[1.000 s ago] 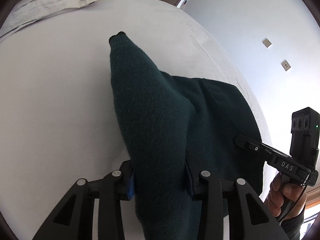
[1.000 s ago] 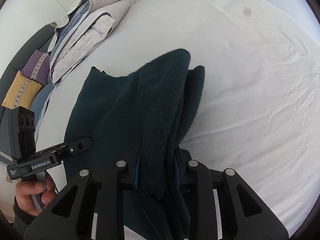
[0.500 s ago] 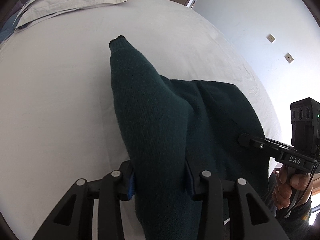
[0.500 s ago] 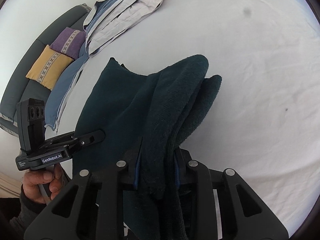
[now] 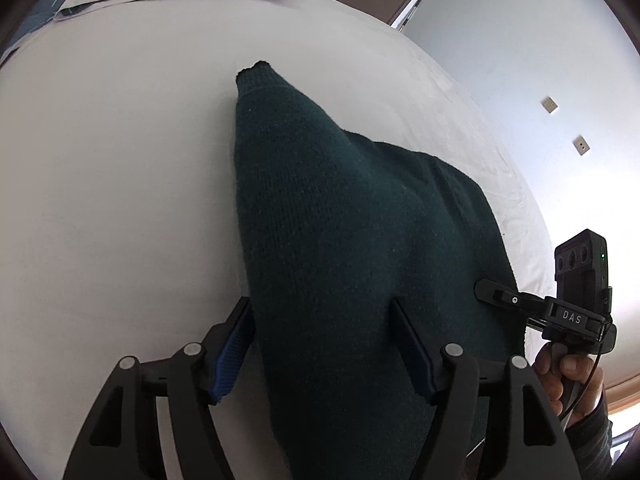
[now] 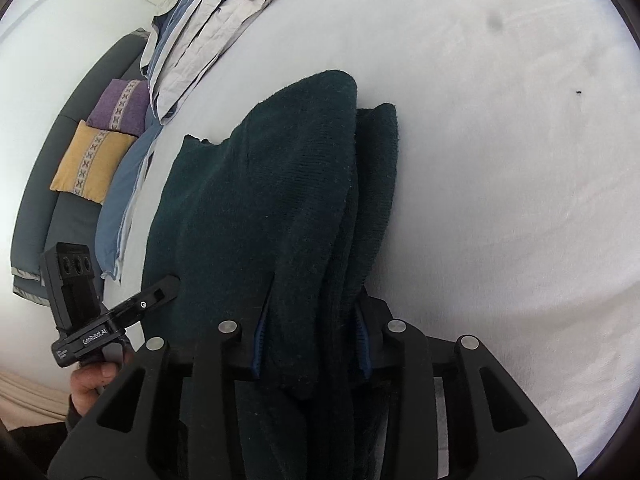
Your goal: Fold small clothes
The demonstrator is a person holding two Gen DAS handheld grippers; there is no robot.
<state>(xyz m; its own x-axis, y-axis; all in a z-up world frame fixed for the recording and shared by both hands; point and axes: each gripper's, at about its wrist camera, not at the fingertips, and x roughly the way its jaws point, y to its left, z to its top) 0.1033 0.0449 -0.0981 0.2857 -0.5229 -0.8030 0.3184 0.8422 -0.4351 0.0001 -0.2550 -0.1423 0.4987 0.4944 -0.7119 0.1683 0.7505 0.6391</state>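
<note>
A dark green knit sweater [image 5: 340, 220] lies partly folded on the white bed sheet [image 5: 120, 200], one sleeve cuff pointing away. My left gripper [image 5: 320, 304] has its jaws opening wide around the near fold, and the left blue pad stands off the cloth. In the right wrist view the sweater [image 6: 272, 200] is a thick doubled bundle. My right gripper [image 6: 316, 292] has its jaws opening, with the bundle still filling the gap and touching both pads. Each view shows the other gripper, held in a hand: the right gripper [image 5: 496, 294] and the left gripper [image 6: 158, 294].
A stack of folded grey and blue bedding [image 6: 208, 28] lies at the far side of the bed. A yellow cushion [image 6: 92, 160] and a purple cushion [image 6: 120, 106] rest on a grey sofa [image 6: 36, 208]. White sheet [image 6: 500, 200] spreads to the right of the sweater.
Both grippers have come lower and nearer the bed with the sweater. The left jaws have spread wide off the sleeve fold. The right jaws have widened a little.
</note>
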